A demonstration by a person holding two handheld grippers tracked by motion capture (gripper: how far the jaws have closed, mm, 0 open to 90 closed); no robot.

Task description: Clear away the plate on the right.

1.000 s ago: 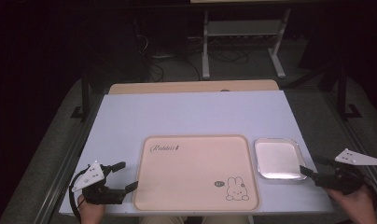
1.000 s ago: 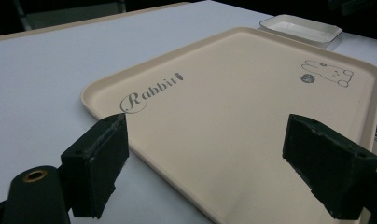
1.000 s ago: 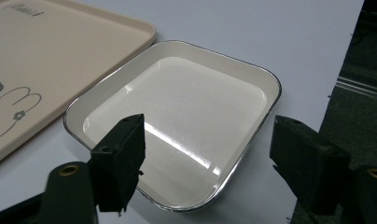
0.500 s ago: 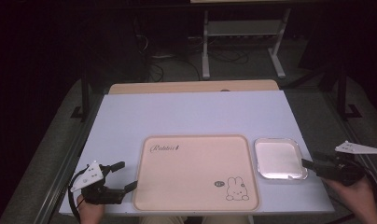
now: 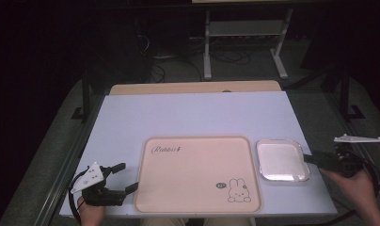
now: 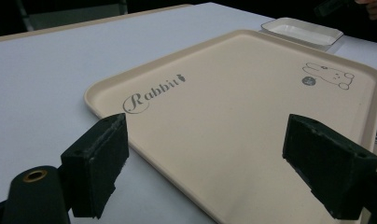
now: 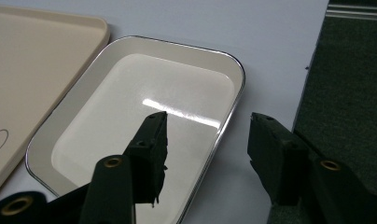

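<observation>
A beige tray printed with a rabbit and the word "Rabbit" lies at the front middle of the white table. Its near-left corner sits under my left gripper, which is wide open with nothing between the pads. Right of the tray stands an empty white dish with a thin metal rim. My right gripper comes in from the right. Its jaws have just been closing and stand half open astride the dish's right rim, not pressing on it.
The table's right edge runs just beyond the dish, with dark floor past it. A wooden strip borders the far edge. A metal stand and cables sit on the floor behind.
The right hand has shifted a little away along the table's right edge, and its jaws look narrower. The left gripper, tray and dish have stayed put.
</observation>
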